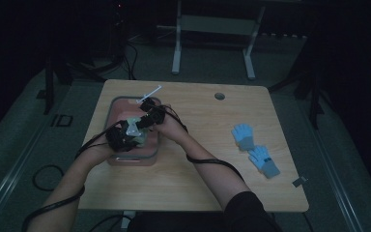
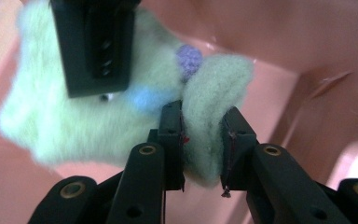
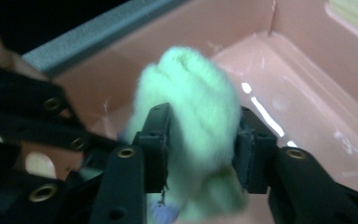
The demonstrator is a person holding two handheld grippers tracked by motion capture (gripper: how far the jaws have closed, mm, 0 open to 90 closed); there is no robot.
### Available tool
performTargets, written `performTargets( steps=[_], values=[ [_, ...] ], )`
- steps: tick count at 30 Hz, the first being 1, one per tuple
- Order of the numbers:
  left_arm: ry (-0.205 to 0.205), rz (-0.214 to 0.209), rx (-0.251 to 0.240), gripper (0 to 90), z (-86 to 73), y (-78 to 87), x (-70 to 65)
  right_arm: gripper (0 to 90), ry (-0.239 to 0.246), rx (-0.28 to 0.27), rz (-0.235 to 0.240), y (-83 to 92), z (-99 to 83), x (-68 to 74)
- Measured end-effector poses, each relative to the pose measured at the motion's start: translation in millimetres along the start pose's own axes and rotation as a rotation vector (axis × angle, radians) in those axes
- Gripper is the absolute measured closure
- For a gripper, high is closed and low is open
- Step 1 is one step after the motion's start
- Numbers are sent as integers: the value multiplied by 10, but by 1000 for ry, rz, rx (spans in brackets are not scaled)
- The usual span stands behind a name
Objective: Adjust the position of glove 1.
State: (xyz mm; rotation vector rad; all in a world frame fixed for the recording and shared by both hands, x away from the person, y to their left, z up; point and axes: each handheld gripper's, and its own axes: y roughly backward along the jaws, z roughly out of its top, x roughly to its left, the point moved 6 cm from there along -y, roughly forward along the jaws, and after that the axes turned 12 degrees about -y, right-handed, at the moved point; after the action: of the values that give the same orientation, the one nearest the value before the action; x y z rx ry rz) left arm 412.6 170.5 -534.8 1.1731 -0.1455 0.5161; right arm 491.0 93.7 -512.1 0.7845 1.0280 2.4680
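The fingers (image 2: pixel 171 135) of the left gripper (image 2: pixel 201 140) are clamped on a fold of a pale green fuzzy glove (image 2: pixel 88 116). The right gripper (image 3: pixel 203 140) has its fingers (image 3: pixel 156 140) on either side of another bunch of the glove, touching it on both sides. The glove hangs inside a pink tub (image 1: pixel 150 153) at about nine o'clock on the table (image 1: pixel 198 179). Two blue gloves (image 1: pixel 255 150) lie at three o'clock, well apart from the tub.

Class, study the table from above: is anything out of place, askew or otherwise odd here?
Mostly tidy. Two blue gloves lie loose near the table's right edge, far from the pink bin where both hand-held grippers hold a pale green glove. A thin white stick pokes askew over the bin's far rim.
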Motion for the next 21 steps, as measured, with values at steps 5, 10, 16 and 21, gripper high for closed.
performTargets(
  steps=[5,10,16,21],
  values=[
    [35,-68,62,709,-13,-94,34,531,4,8,0,70,-82,-51],
    [57,-70,72,500,-13,-94,39,469,12,-10,7,199,-127,-51],
    [168,-31,-16,228,-32,50,87,385,30,-74,43,478,-189,-2],
    [229,-32,-64,117,-20,181,77,288,28,-91,74,679,-315,-22]
  ],
)
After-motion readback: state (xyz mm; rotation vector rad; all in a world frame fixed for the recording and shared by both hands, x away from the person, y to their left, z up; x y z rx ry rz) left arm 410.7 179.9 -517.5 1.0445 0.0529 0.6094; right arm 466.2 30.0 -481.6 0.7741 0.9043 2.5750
